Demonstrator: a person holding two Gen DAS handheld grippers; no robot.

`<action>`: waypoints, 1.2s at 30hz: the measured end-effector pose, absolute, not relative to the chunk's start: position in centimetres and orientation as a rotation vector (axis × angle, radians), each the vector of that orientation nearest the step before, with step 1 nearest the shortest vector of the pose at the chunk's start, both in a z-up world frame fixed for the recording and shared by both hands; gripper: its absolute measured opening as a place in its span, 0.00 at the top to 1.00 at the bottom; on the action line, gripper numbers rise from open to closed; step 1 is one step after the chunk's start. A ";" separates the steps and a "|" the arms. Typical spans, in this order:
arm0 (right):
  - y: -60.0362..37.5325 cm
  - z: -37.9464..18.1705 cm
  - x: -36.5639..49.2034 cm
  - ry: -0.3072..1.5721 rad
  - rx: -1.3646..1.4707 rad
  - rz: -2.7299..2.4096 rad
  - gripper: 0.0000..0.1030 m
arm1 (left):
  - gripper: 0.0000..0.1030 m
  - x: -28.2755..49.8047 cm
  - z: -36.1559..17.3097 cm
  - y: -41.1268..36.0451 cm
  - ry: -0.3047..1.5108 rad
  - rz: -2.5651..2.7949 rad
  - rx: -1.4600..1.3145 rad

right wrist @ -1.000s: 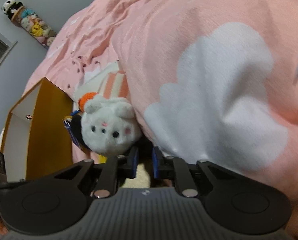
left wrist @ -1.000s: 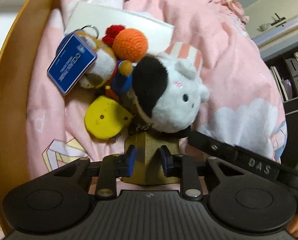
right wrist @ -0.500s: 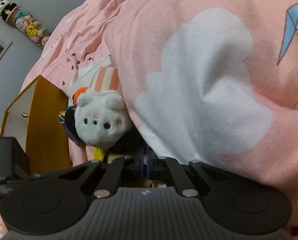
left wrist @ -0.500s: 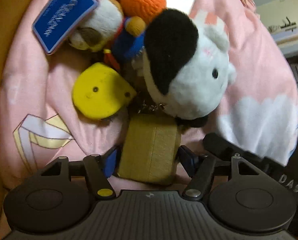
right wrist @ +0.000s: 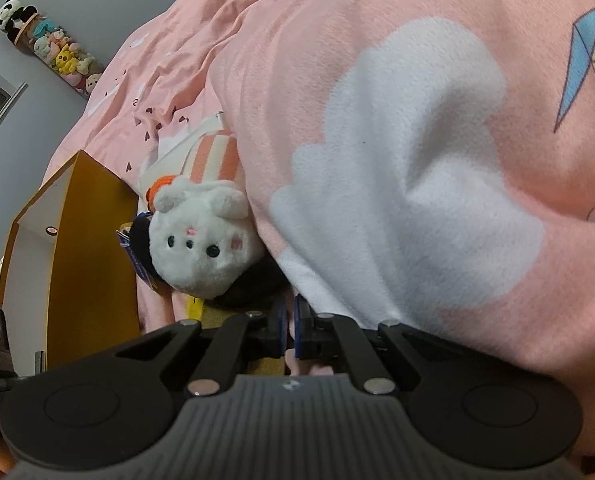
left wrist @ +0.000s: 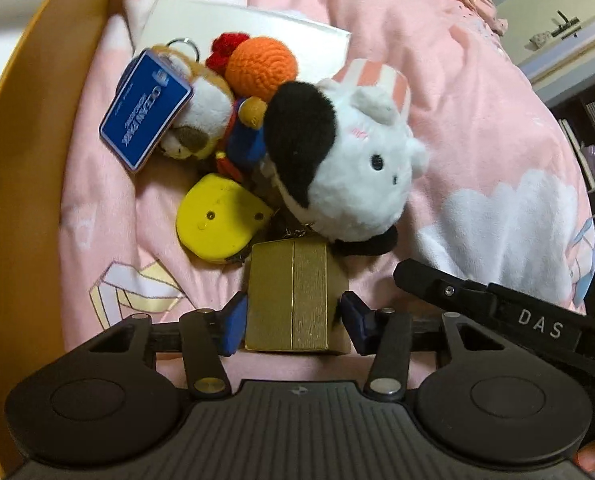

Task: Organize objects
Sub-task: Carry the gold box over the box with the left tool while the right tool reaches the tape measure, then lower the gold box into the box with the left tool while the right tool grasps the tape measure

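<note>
Presently the left hand-held gripper (left wrist: pixel 293 314) has its jaws just closing in, with a gold ribbed box (left wrist: pixel 291 294) between them; the left pad looks to be touching, the right shows a slight gap. The box lies on the pink fleece blanket (left wrist: pixel 477 128) below a white plush (left wrist: pixel 345 168). The right hand-held gripper (right wrist: pixel 289 326) is fully closed, seemingly pinching blanket; its tips are partly hidden.

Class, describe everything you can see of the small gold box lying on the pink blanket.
The gold box is a small cardboard-looking block with a fine ribbed sheen and a seam down its top face. It lies flat on the pink blanket, between the blue pads of the left gripper; the right pad stands clear. Its far end sits against the white plush and yellow toy.
</note>
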State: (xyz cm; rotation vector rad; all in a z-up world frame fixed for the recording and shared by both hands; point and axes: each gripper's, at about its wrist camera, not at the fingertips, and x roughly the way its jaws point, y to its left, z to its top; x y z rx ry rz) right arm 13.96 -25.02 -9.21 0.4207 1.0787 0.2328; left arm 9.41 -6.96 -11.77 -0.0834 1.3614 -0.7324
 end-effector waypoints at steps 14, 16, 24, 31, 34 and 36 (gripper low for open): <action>-22.2 -8.0 13.6 1.071 0.304 0.379 0.85 | 0.47 8.6 -3.6 -4.9 1.100 -0.751 -0.111; -21.6 -7.9 13.5 1.093 0.317 0.396 0.78 | 0.47 8.9 -2.0 -3.4 1.057 -0.745 -0.139; -20.2 -9.7 15.2 1.198 0.472 0.332 0.63 | 0.47 10.8 1.6 3.3 0.938 -0.604 -0.184; -17.8 -11.5 17.2 1.221 0.519 0.305 0.63 | 0.47 12.5 1.6 7.2 0.909 -0.486 -0.202; -17.2 -12.5 18.3 1.235 0.519 0.246 0.63 | 0.47 13.1 1.3 8.6 0.917 -0.462 -0.222; -17.2 -13.3 18.8 1.241 0.546 0.228 0.63 | 0.47 13.5 1.2 9.2 0.920 -0.440 -0.215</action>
